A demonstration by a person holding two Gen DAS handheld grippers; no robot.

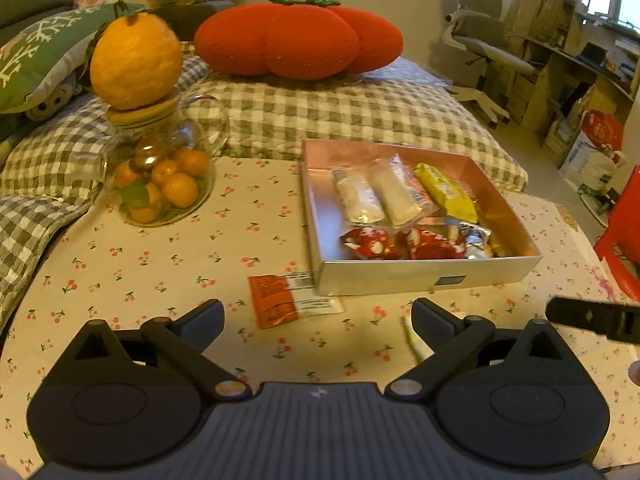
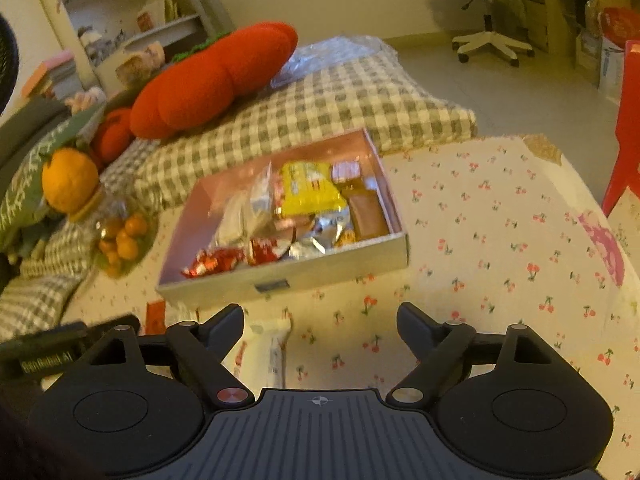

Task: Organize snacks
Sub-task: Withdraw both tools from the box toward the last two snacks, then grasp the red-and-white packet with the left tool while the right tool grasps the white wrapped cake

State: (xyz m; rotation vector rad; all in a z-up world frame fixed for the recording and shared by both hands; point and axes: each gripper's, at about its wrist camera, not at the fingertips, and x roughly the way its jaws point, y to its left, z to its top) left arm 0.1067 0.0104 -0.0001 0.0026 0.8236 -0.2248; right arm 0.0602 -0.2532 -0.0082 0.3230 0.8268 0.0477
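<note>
Snacks mostly sit inside the shallow box in the left wrist view: two pale bars, a yellow pack, red-wrapped sweets. One orange-and-white packet lies on the cherry-print tablecloth just beside it. Left gripper is spread, empty.

Right wrist view: right gripper spread, empty, above a white packet outside the box, so sorting looks nearly done.

Dim, warm yellowish light; fisheye bending at the edges, right wrist view motion-blurred.
</note>
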